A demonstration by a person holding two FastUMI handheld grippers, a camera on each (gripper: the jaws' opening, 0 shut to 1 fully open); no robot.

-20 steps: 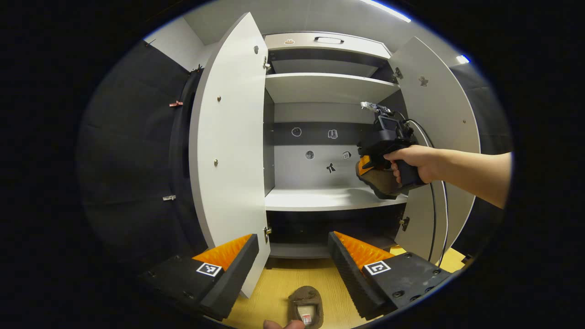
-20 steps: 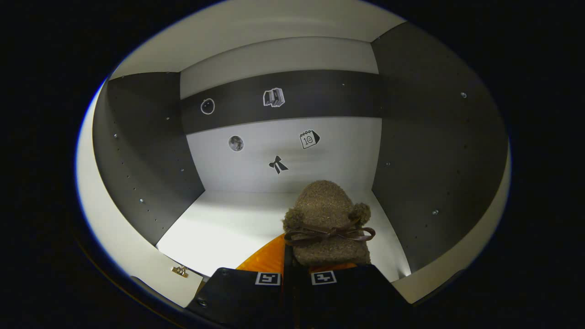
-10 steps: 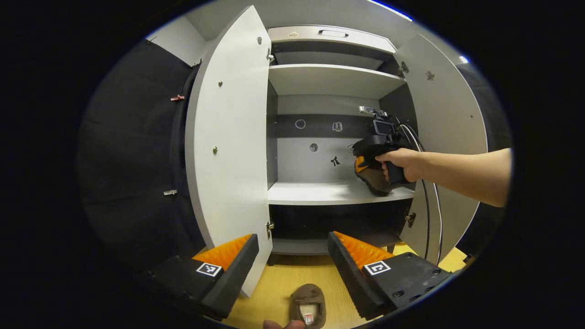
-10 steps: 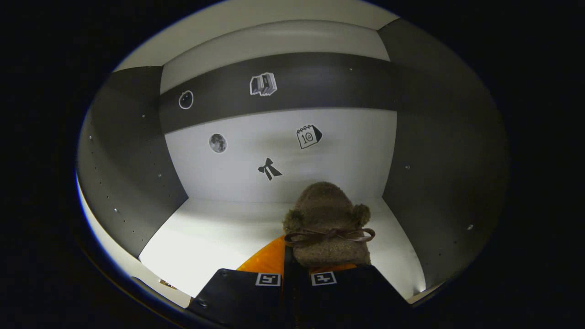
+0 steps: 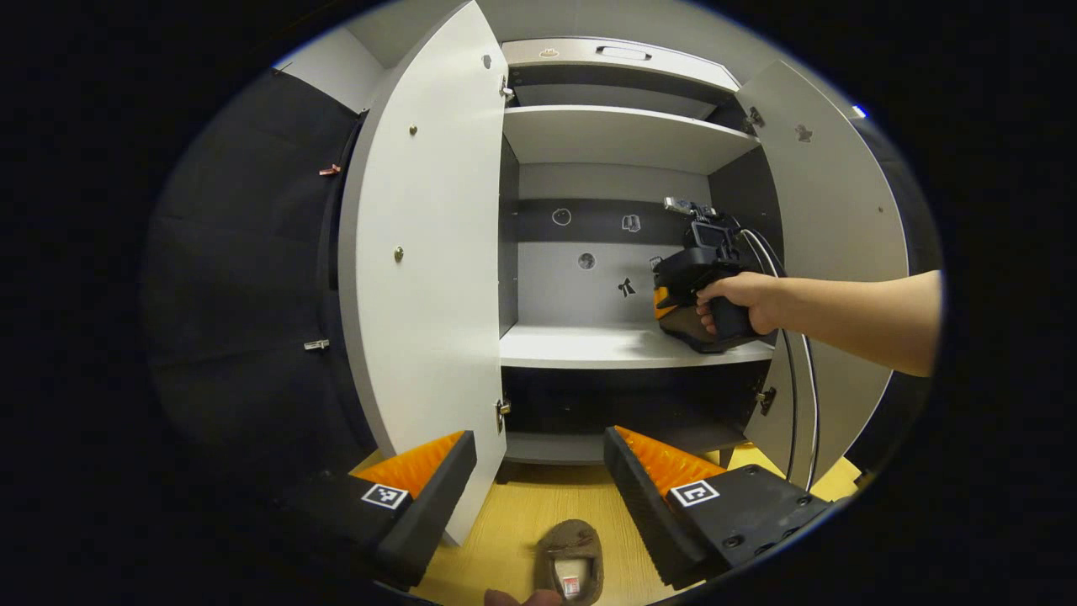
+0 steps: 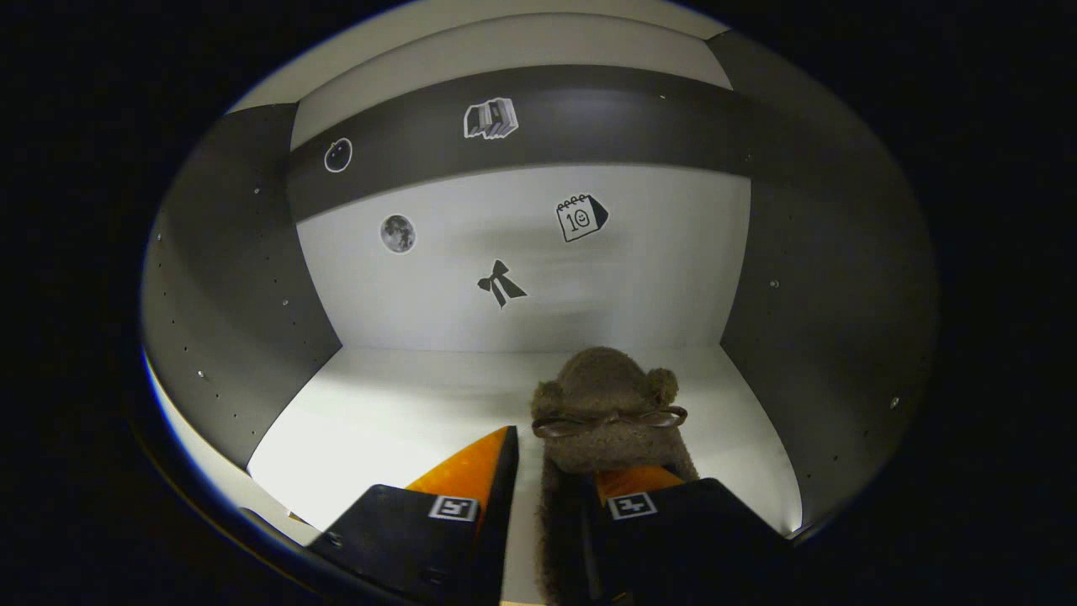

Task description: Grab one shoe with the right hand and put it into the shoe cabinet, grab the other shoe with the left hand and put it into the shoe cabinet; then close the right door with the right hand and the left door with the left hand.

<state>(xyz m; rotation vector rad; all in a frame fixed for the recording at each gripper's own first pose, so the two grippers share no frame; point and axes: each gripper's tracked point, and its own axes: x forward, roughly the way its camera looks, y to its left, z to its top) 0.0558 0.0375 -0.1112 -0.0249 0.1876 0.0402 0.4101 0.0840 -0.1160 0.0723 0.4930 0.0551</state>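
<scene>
In the left gripper view, the left gripper (image 5: 538,480) is held wide apart in front of the shoe cabinet (image 5: 627,139), whose left door (image 5: 421,252) and right door (image 5: 841,210) stand open. One shoe (image 5: 570,561) lies on the floor before the cabinet, below the spread fingers, partly cut off. In the right gripper view, the right gripper (image 6: 547,480) is seen slightly parted around the other shoe (image 6: 610,404) on the cabinet's middle shelf (image 6: 404,412); whether both fingers touch it cannot be told.
</scene>
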